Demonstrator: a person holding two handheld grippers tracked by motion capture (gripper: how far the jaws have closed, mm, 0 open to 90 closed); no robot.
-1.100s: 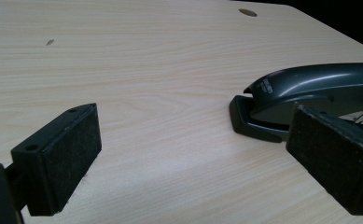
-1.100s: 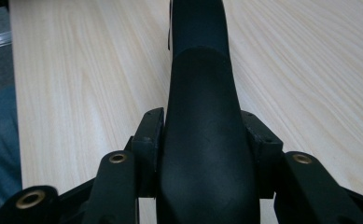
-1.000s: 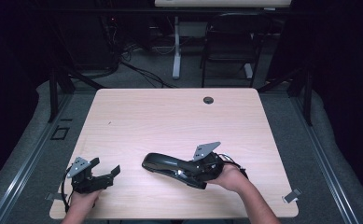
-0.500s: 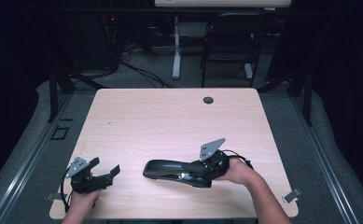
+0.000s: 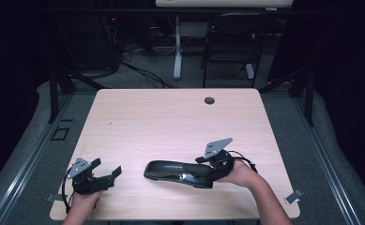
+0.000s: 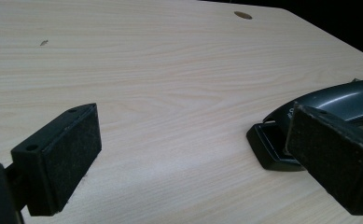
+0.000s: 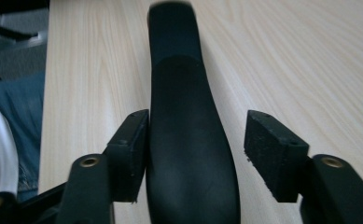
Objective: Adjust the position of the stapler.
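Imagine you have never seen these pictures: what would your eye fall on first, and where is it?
First, the long black stapler lying on the near part of the pale wooden table, its rear end between the open jaws of the right gripper. Next, the left gripper near the front left corner, jaws wide open, holding nothing.

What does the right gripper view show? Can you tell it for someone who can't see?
A long black stapler lies on a pale wooden table, pointing away from the camera. The right hand-held gripper straddles its near end: the left jaw touches its side, and the right jaw stands apart from it.
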